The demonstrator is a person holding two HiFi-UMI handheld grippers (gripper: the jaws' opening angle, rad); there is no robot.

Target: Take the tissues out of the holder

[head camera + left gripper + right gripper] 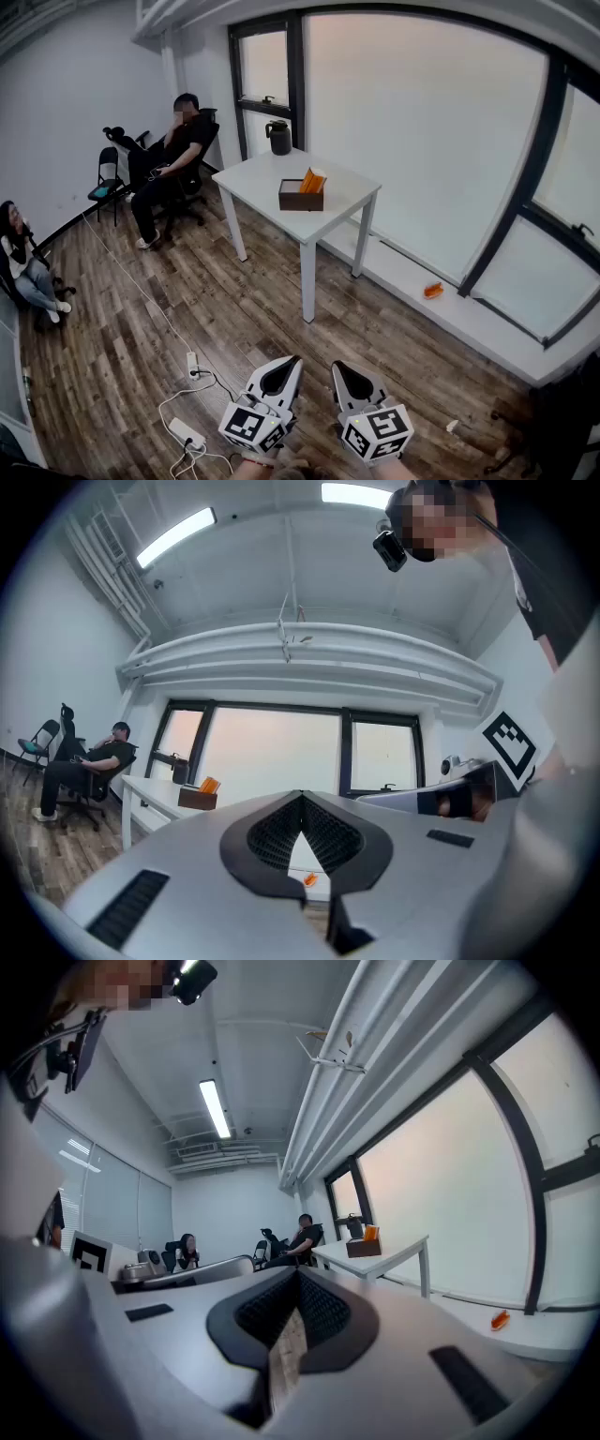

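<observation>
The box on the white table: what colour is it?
The holder is dark brown, with an orange item poking out of its top. It shows best in the head view.

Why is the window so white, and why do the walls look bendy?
Head view: daylight washes the window out to a pale blank, and the wide lens bends it. Both gripper views: black round corners and bowed ceiling pipes.

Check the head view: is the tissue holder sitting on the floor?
No, the tissue holder stands on the white table by the window.

Left claw [293, 360], right claw [336, 366] — grey, black-padded.
</observation>
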